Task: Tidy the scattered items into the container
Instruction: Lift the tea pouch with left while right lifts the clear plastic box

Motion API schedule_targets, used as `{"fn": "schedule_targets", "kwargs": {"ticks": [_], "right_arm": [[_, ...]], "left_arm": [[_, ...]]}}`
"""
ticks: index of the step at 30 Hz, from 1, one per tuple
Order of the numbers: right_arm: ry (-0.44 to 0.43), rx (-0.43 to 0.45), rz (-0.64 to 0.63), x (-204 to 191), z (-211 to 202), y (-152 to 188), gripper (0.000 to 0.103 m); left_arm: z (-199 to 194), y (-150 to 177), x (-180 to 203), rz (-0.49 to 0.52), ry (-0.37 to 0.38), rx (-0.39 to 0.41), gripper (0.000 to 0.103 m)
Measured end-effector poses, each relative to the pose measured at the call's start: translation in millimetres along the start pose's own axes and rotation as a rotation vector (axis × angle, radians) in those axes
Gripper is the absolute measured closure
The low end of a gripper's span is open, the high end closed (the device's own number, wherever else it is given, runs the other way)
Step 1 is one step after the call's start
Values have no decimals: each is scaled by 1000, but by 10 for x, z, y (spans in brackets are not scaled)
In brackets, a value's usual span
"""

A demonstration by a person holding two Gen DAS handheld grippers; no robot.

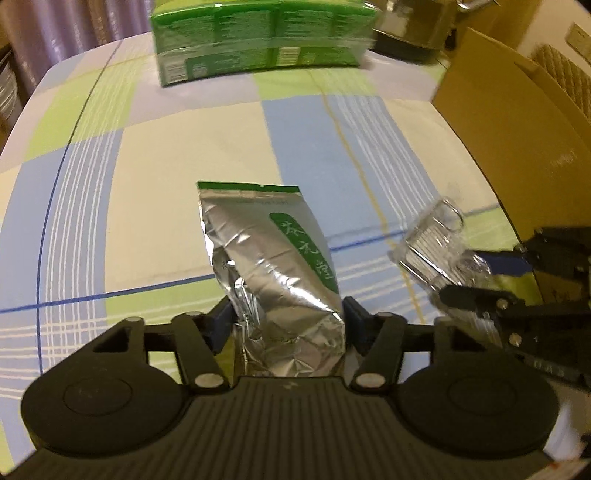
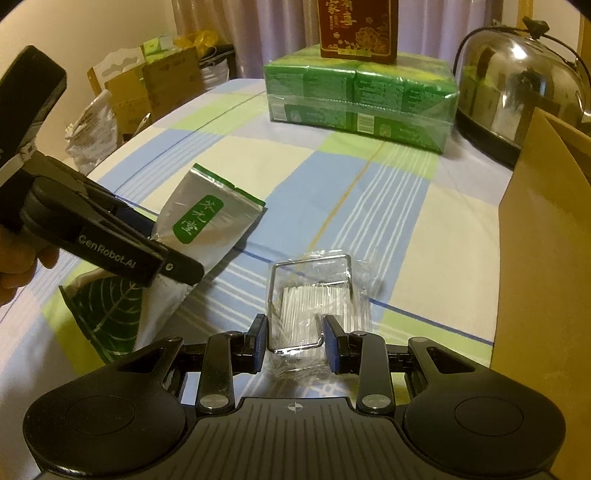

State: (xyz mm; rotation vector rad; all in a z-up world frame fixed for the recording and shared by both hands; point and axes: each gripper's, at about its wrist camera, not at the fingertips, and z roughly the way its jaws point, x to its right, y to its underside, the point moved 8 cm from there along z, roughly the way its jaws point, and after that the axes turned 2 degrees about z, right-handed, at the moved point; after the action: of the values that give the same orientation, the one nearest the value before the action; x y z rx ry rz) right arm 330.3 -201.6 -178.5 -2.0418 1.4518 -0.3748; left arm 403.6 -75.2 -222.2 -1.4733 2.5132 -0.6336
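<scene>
A silver foil pouch [image 1: 273,258] with a green label stands between the blue pads of my left gripper [image 1: 290,317], which is shut on its lower part. In the right wrist view the same pouch [image 2: 207,225] is tilted above the checked tablecloth, with the left gripper [image 2: 166,251] clamped on it. My right gripper [image 2: 295,343] is shut on a clear plastic packet [image 2: 314,295] with a bent metal wire around it. From the left wrist view that packet [image 1: 428,243] angles upward out of the right gripper [image 1: 480,280]. The brown cardboard box [image 2: 546,258] stands at the right.
A green shrink-wrapped multipack [image 2: 358,99] sits at the table's far side with a red box [image 2: 356,29] on top. A steel kettle [image 2: 517,85] stands behind the cardboard box [image 1: 517,129]. A leaf-patterned bag [image 2: 107,317] lies under the left gripper. A hand [image 2: 18,258] holds the left gripper.
</scene>
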Motion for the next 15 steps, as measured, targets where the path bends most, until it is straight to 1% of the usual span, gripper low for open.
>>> {"fn": "schedule_targets", "kwargs": {"ticks": [4, 8, 12, 15], "right_arm": [[-4, -15, 7, -27, -82, 85, 74], [-11, -26, 54, -92, -244, 229, 74], [15, -44, 53, -263, -437, 492, 74], [44, -39, 40, -366, -580, 731, 74]], "left_arm": [[-81, 172, 218, 105, 37, -37, 50], [-263, 453, 504, 192, 65, -62, 50], [-452, 698, 754, 233, 58, -59, 50], [-549, 902, 925, 250, 71, -54, 50]]}}
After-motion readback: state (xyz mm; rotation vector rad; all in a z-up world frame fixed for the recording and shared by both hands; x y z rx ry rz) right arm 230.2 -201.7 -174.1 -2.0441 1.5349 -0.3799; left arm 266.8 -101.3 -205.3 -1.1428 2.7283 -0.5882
